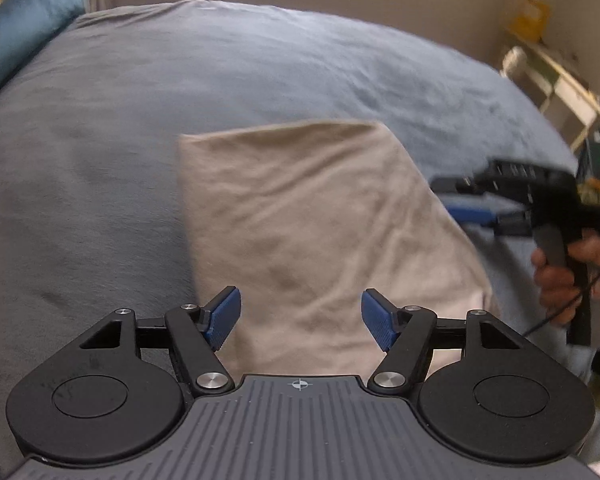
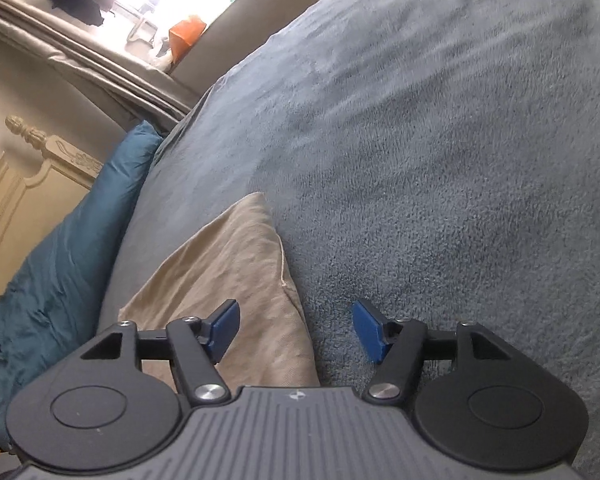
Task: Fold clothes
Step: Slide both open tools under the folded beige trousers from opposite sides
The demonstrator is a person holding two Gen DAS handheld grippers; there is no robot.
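A beige folded garment (image 1: 308,220) lies flat on the grey-blue bed cover (image 1: 140,100). My left gripper (image 1: 300,320) hovers over its near edge, open, with nothing between the blue pads. In the left wrist view the right gripper (image 1: 460,200) appears at the cloth's right edge, held by a hand (image 1: 568,276). In the right wrist view the right gripper (image 2: 296,330) stands open over the garment's (image 2: 228,280) right edge; the edge runs between the fingers but the pads are off it.
A teal pillow (image 2: 60,260) lies along the bed's left side by a cream headboard (image 2: 24,176). A pale shelf unit (image 1: 552,84) stands beyond the bed's right edge. Bed cover (image 2: 440,160) stretches wide to the right.
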